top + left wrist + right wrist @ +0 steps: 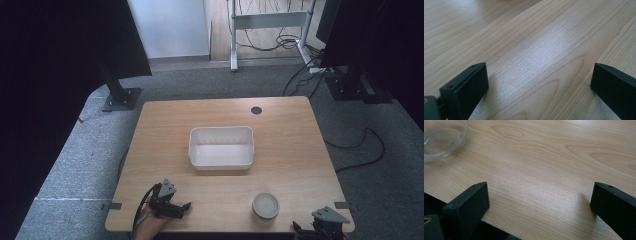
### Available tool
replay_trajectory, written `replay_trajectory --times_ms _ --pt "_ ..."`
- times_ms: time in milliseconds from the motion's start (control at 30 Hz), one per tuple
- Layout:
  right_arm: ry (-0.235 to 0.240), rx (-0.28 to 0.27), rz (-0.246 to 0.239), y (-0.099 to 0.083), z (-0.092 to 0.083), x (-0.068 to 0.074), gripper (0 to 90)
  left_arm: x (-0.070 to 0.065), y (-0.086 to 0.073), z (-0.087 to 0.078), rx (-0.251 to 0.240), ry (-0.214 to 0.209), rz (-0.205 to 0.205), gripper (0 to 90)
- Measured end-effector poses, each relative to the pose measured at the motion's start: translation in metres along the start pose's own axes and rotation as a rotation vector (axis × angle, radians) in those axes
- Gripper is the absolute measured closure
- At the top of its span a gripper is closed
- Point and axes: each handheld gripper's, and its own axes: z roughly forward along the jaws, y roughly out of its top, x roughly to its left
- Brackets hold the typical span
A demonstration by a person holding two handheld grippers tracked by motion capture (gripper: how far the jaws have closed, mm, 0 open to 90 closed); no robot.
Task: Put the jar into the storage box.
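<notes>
A white rectangular tub (pixel 221 147) sits empty at the middle of the wooden table (pixel 280 135). A small round glass bowl (pixel 265 206) stands near the front edge, right of centre; its clear rim (pixel 441 138) shows at the top left of the right gripper view. My left gripper (pixel 184 209) rests low over the front left of the table, held by a hand, jaws wide apart (pixel 539 85) over bare wood. My right gripper (pixel 320 227) sits at the front right corner, right of the bowl, jaws spread (pixel 539 202) with nothing between them.
A round cable hole (pixel 256 110) lies near the table's far edge. Dark stands (pixel 120 95) and cables (pixel 360 145) are on the grey carpet around the table. The table's front edge (pixel 499 226) runs just under the right gripper.
</notes>
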Motion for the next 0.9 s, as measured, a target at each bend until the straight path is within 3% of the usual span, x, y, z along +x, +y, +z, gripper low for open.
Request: replay_trajectory --times_ms 900 --pt "-0.012 -0.004 0.011 -0.0007 0.0006 0.0011 0.0 -0.0001 0.0 -0.0001 0.001 0.002 -0.001 1.1"
